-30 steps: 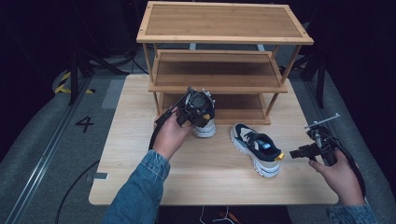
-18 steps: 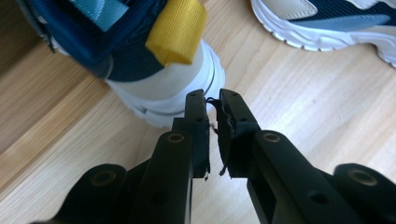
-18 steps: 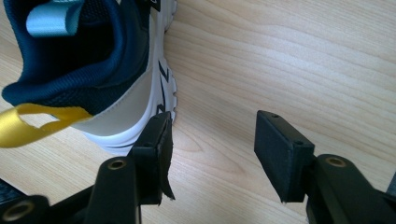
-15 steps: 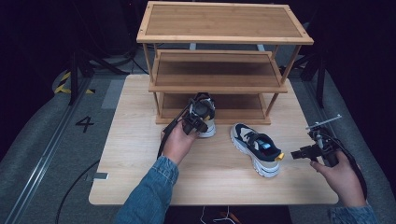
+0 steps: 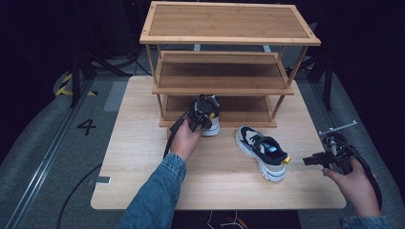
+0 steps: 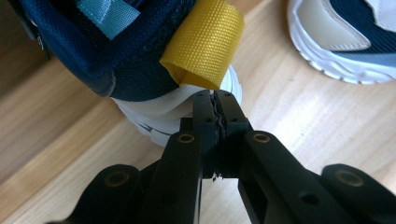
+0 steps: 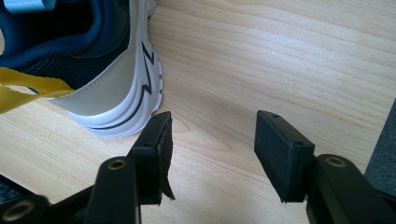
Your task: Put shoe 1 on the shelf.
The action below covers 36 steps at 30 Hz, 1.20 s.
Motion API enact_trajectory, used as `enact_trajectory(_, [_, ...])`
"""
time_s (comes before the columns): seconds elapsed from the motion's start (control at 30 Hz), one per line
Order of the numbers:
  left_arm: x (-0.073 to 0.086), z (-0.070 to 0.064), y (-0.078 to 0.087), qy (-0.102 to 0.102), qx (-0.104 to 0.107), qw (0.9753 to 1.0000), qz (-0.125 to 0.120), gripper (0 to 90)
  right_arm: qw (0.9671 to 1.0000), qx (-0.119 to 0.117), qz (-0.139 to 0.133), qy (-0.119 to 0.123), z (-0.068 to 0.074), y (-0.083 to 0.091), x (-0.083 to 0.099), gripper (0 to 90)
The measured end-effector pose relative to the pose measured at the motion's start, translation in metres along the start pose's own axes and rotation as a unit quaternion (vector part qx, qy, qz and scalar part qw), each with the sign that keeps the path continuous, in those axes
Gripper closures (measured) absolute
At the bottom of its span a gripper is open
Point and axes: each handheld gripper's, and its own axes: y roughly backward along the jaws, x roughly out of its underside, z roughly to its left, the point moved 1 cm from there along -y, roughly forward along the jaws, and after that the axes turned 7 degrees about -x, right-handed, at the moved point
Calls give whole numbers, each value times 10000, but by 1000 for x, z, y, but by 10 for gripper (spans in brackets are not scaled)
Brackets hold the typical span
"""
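Step in hand: putting a pair of sneakers onto the wooden shoe rack [image 5: 224,88]. Left gripper [image 5: 199,118] sits at the heel of the first sneaker [image 5: 208,114], which stands at the front edge of the rack's bottom shelf, toe pointing in. In the left gripper view the jaws are pressed together, nothing between them, tips touching the white heel sole just under the yellow pull tab [image 6: 204,46]. Looks like a push rather than a grasp.

Second sneaker [image 5: 261,151] lies on the desk [image 5: 143,186] in front of the rack, right of the first, apart from it. Right gripper [image 5: 315,160] hovers just beside its heel, jaws spread wide, holding nothing; in the right gripper view the heel [image 7: 116,100] sits just left of the left jaw.

Next move, my guess: left nudges the first sneaker fully onto the shelf; right needs to shift toward the second sneaker's heel collar, close on it, lift and place alongside.
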Motion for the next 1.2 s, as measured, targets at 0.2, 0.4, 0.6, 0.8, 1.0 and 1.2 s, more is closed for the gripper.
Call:
enact_trajectory(0.2, [-6, 7, -6, 88, 26, 9999, -86, 879, 10000, -8, 15, -1, 0, -1, -1, 470])
enact_trajectory(0.4, [-7, 14, -19, 79, -15, 9999, -60, 849, 10000, -40, 2, 36, 2, -3, -3, 470])
enact_trajectory(0.6, [4, 13, -15, 129, -71, 9998, -128, 791, 10000, -48, -12, 25, 1, -3, -4, 469])
enact_trajectory(0.8, [10, 19, -15, 328, -199, 9991, -161, 793, 10000, -60, 41, 52, 2, -5, -5, 469])
enact_trajectory(1.0, [6, 24, -25, 461, -197, 9984, -259, 813, 10000, -43, 43, 63, 3, -6, -4, 469])
enact_trajectory(1.2, [3, 25, -31, 620, -163, 9972, -395, 805, 10000, -65, 45, 13, 1, -6, -3, 469])
